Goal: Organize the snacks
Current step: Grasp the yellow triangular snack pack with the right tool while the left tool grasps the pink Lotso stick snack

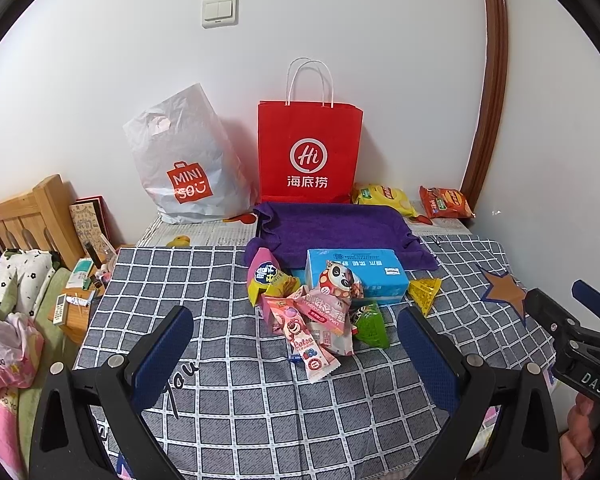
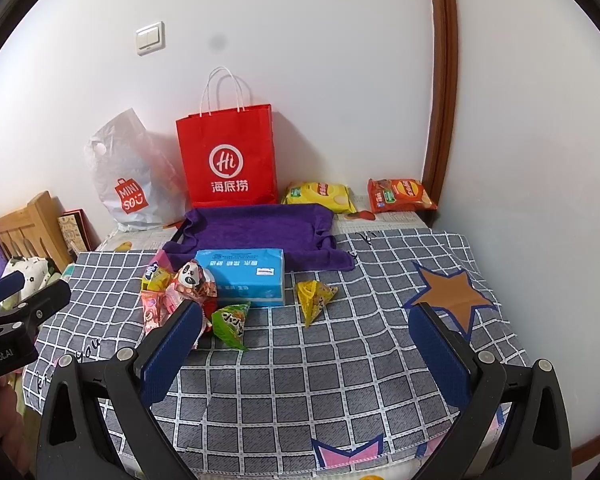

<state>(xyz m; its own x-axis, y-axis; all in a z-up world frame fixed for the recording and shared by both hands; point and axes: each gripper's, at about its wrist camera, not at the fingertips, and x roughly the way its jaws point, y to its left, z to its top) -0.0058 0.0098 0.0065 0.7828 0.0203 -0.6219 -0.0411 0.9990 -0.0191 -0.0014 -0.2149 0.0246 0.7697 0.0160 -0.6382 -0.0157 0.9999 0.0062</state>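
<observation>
A pile of small snack packets lies on the checked cloth in front of a blue tissue pack. A green triangular packet and a yellow one lie beside the pile. A purple-lined tray sits behind. A yellow chip bag and an orange one lie by the wall. My left gripper is open and empty, short of the pile. My right gripper is open and empty, to the right of the pile.
A red paper bag and a white plastic bag stand against the wall. A bed and a cluttered wooden stand are at the left. A wall corner with brown trim bounds the right.
</observation>
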